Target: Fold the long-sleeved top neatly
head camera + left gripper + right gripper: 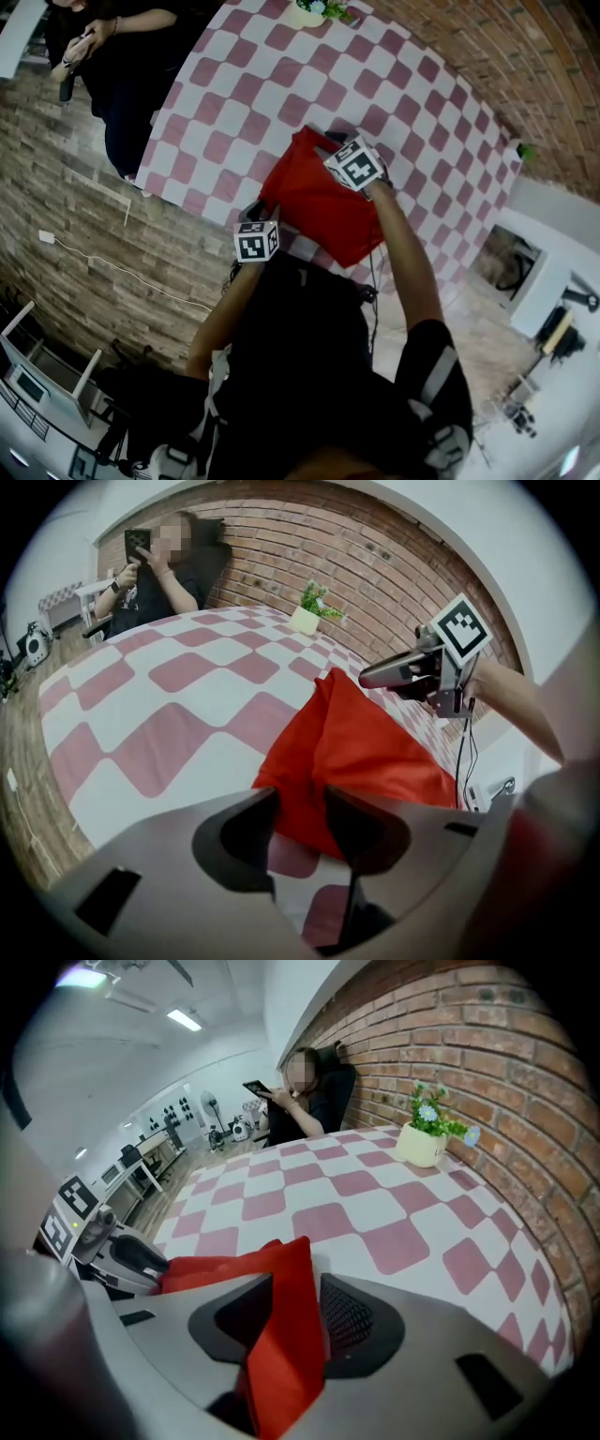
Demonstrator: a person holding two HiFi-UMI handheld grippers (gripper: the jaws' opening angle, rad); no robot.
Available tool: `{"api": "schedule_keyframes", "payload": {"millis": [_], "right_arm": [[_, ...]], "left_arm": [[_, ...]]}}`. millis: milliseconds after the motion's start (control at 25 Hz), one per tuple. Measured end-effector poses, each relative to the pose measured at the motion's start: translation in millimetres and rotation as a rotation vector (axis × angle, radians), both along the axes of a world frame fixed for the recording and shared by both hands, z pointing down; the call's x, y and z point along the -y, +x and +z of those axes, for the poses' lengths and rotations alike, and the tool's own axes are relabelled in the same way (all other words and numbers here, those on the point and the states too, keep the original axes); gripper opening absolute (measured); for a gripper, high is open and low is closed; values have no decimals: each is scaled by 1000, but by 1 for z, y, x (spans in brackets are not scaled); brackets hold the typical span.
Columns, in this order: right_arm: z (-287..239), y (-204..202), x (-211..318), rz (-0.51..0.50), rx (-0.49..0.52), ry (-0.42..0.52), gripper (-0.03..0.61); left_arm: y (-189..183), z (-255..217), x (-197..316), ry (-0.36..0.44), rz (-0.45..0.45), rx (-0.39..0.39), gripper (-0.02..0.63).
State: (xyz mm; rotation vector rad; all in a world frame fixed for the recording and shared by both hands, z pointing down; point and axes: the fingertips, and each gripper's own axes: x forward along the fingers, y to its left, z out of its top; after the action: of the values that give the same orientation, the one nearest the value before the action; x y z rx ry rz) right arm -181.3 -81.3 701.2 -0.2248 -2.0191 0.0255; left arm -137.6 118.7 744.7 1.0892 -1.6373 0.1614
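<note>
Top (pixel 317 202) lies as a compact red bundle near the table's (pixel 262 84) near edge, doubled over but not squared or flat, so I'd judge the neat folding partly done, with more to go. Left gripper (pixel 300 803) has its jaws wide, gripping nothing, the cloth's edge just past its tips. Right gripper (pixel 295 1288) is wide too, with a fold of cloth loose between its pads
</note>
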Motion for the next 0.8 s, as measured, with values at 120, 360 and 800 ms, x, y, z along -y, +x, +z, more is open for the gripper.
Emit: {"api": "schedule_keyframes", "payload": {"millis": [120, 360, 800], "right_arm": [[23, -1, 8, -30, -61, -22, 138], [52, -5, 8, -91, -142, -105, 131], [49, 6, 39, 40, -105, -107, 60]], "left_arm": [[0, 3, 1, -4, 2, -4, 155], [-3, 8, 4, 3, 4, -13, 155], [-16, 7, 31, 6, 91, 7, 155]]}}
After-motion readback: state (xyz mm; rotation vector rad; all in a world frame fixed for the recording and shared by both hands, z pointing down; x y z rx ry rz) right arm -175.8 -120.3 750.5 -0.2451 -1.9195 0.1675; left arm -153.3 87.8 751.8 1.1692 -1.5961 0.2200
